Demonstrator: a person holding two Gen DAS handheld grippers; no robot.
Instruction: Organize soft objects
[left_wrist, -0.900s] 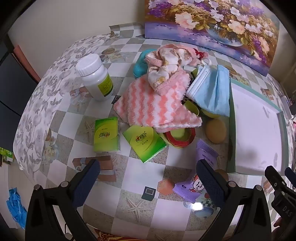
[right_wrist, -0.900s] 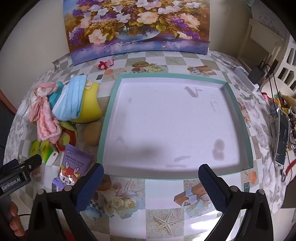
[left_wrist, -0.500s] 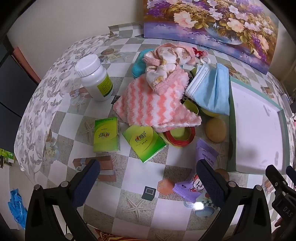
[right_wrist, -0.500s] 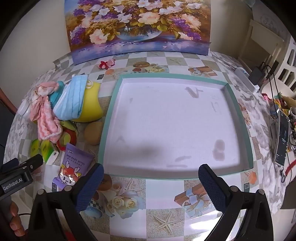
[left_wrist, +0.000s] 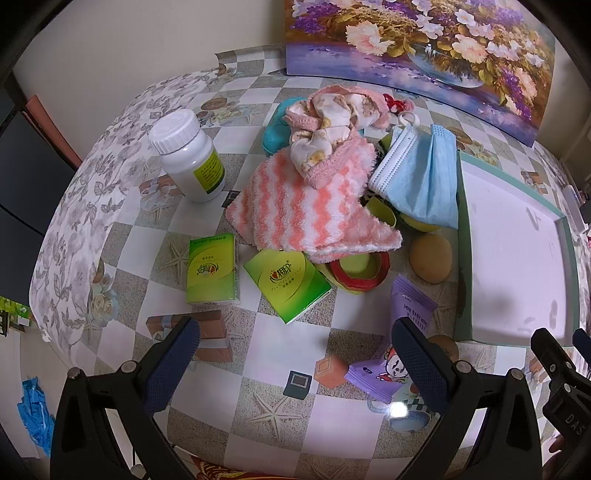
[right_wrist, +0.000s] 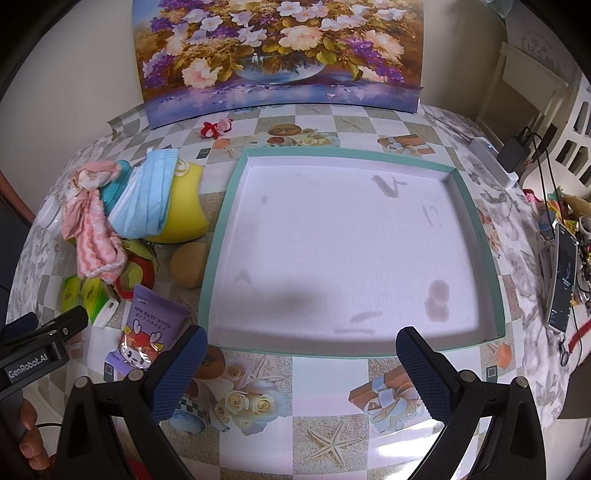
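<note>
A pink-and-white striped towel (left_wrist: 310, 210) lies in a heap with a crumpled pink cloth (left_wrist: 328, 122) on top and a blue face mask (left_wrist: 424, 177) to its right; the same heap shows at the left of the right wrist view (right_wrist: 96, 240). A tan sponge (left_wrist: 430, 258) and a purple wipes pack (left_wrist: 410, 310) lie beside the teal-rimmed white tray (right_wrist: 480, 229). My left gripper (left_wrist: 295, 365) is open and empty, above the table in front of the heap. My right gripper (right_wrist: 301, 373) is open and empty, before the tray's near edge.
A white pill bottle (left_wrist: 188, 158) stands left of the heap. Two green tissue packs (left_wrist: 212, 273) (left_wrist: 288, 284) and a red-and-green ring (left_wrist: 360, 267) lie near it. A flower painting (right_wrist: 280, 55) leans on the back wall. A phone and cables (right_wrist: 561, 280) sit far right.
The left gripper's view has shifted slightly, bringing the heap a little nearer. The right gripper has barely moved. Both stay open.
</note>
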